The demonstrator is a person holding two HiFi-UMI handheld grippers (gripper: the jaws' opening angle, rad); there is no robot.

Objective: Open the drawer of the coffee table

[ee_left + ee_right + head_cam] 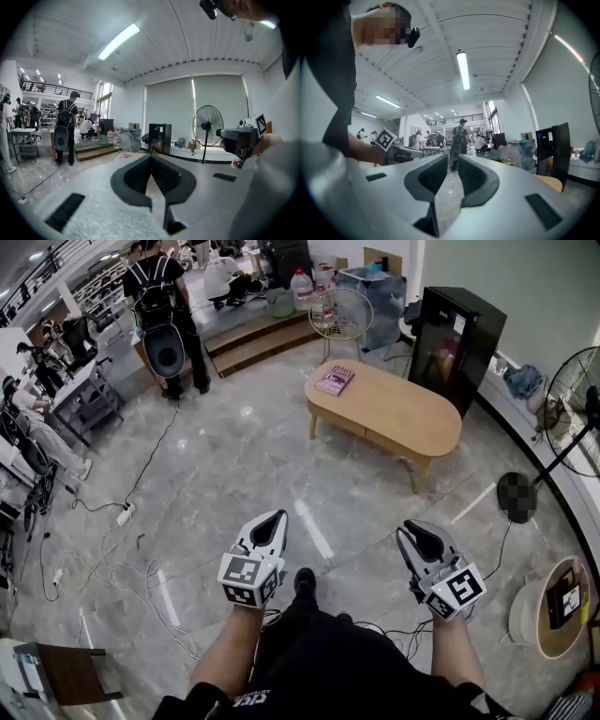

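The oval wooden coffee table (405, 415) stands on the grey floor ahead and to the right, well beyond both grippers, with a pink book (335, 380) on its far end. Its side panel (389, 442) faces me; no drawer handle is distinguishable. My left gripper (277, 518) is held at waist height, shut, with nothing in it; in the left gripper view (151, 157) its tips meet. My right gripper (417, 532) is level with it, open by a narrow gap with nothing between the jaws, as the right gripper view (451, 160) shows. The table's edge (548, 183) shows at the right there.
A black cabinet (448, 345) stands behind the table, a standing fan (574, 411) at the right, a wire side table (340, 313) beyond. Cables and a power strip (124, 515) lie on the floor at the left. A person with a backpack (167, 315) stands far left.
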